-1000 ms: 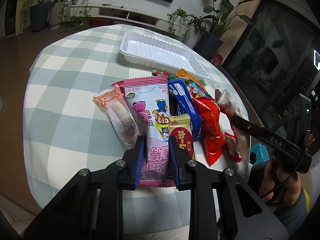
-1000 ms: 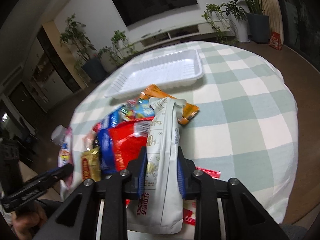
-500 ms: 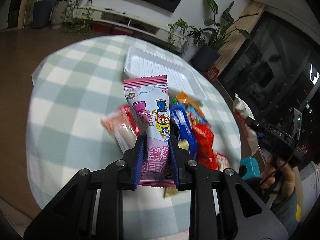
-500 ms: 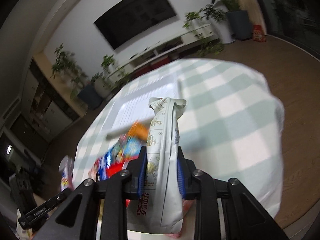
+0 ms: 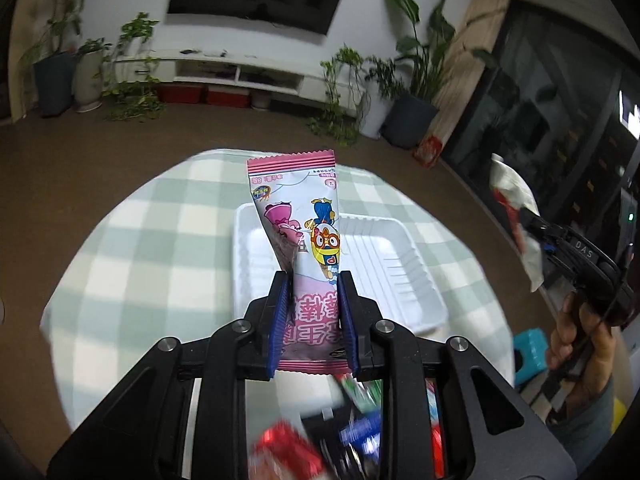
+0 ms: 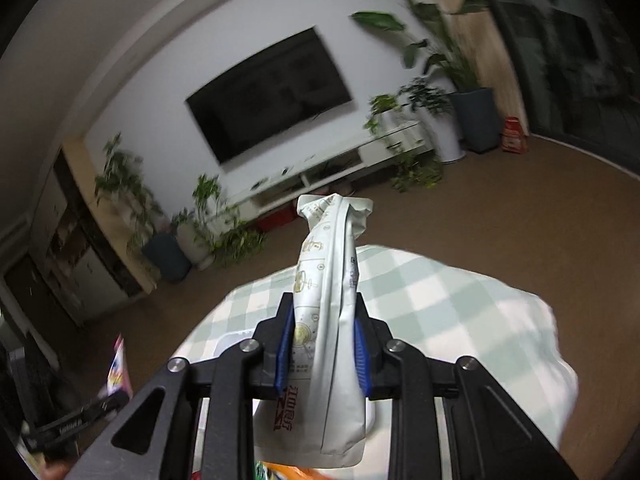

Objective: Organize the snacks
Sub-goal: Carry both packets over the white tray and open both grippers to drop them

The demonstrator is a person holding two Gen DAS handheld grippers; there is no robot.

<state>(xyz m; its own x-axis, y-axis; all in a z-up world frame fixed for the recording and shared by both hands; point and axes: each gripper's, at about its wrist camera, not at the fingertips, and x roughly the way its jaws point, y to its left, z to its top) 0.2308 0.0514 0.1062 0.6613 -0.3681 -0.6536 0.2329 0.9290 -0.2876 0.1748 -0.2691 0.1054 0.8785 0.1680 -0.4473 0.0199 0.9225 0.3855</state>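
My left gripper [image 5: 313,288] is shut on a pink cartoon snack packet [image 5: 304,240] and holds it up in the air over the white plastic tray [image 5: 384,268]. My right gripper [image 6: 324,312] is shut on a white snack pouch [image 6: 328,288], held high above the table; the same pouch shows at the right of the left wrist view [image 5: 516,200]. The rest of the snack pile [image 5: 352,436] lies blurred below the left gripper. A corner of the tray shows under the right gripper [image 6: 232,340].
The round table has a green-and-white checked cloth [image 5: 140,264]. A TV stand [image 5: 240,76] and potted plants [image 5: 408,80] stand by the far wall. A small blue stool [image 5: 530,354] is on the floor at the right.
Both grippers have lifted their packets off the pile and moved up and forward. The tray now lies under the left gripper, and the snack pile has dropped to the bottom of view.
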